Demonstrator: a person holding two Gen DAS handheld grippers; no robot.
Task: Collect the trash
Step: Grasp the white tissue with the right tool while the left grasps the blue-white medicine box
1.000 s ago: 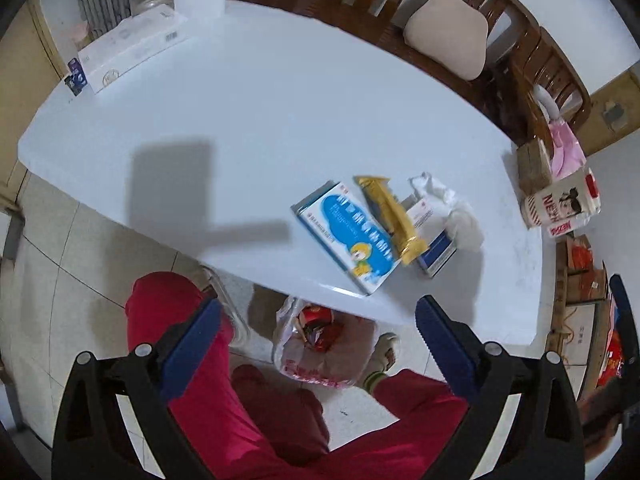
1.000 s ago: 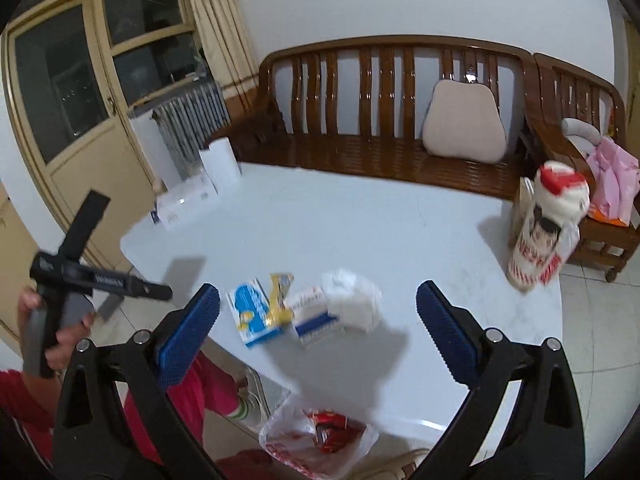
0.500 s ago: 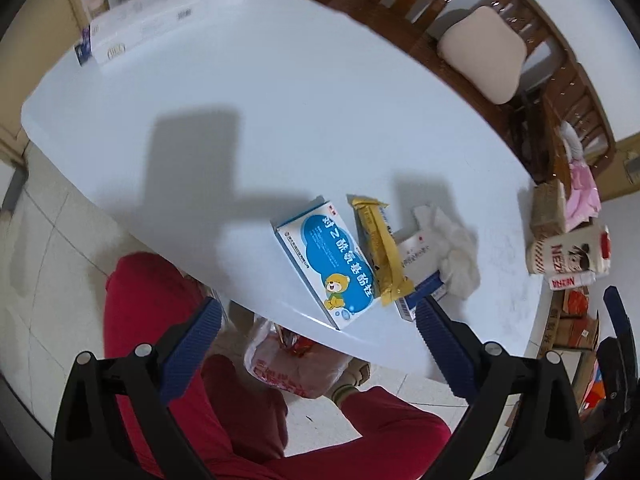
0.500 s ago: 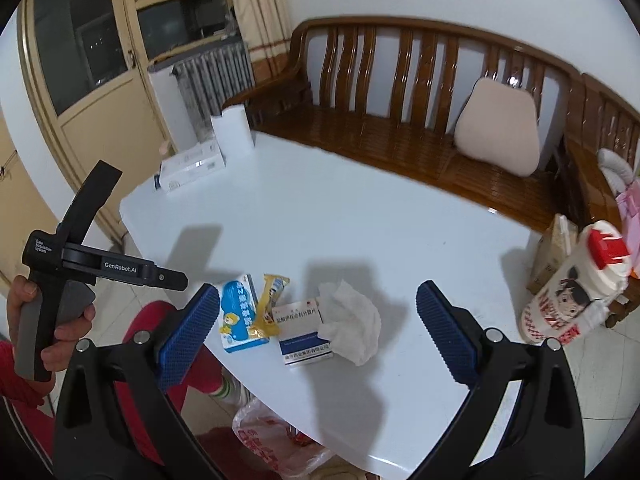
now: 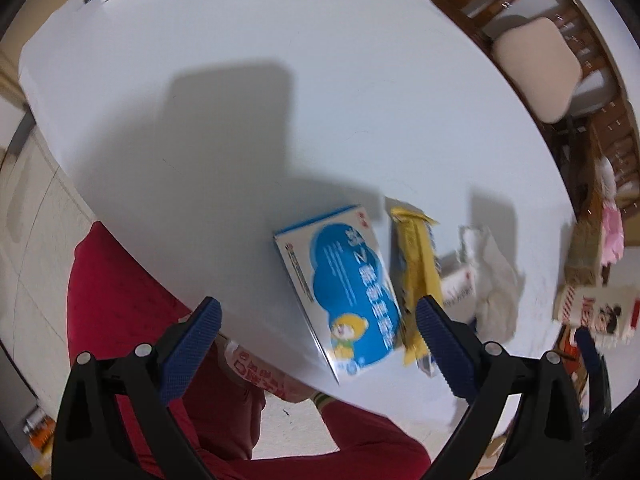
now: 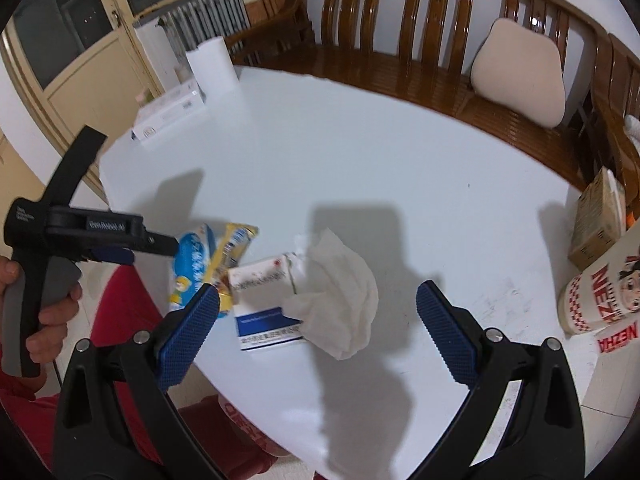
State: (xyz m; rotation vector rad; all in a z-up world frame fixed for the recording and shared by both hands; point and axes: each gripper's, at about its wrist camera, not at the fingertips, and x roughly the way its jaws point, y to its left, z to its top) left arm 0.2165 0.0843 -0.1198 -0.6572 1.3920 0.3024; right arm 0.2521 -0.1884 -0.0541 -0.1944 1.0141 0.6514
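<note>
Four pieces of trash cluster at the near edge of the smooth white desk (image 6: 360,152); its far half lies bare. Only the right view shows the wooden bench (image 6: 400,60). A crumpled tissue (image 6: 340,300) overlaps a white-and-blue box (image 6: 264,312); left lie a blue carton (image 5: 348,292) and yellow wrapper (image 5: 416,264). Left tool (image 5: 316,332) and right tool (image 6: 318,310) hover spread, empty.
</note>
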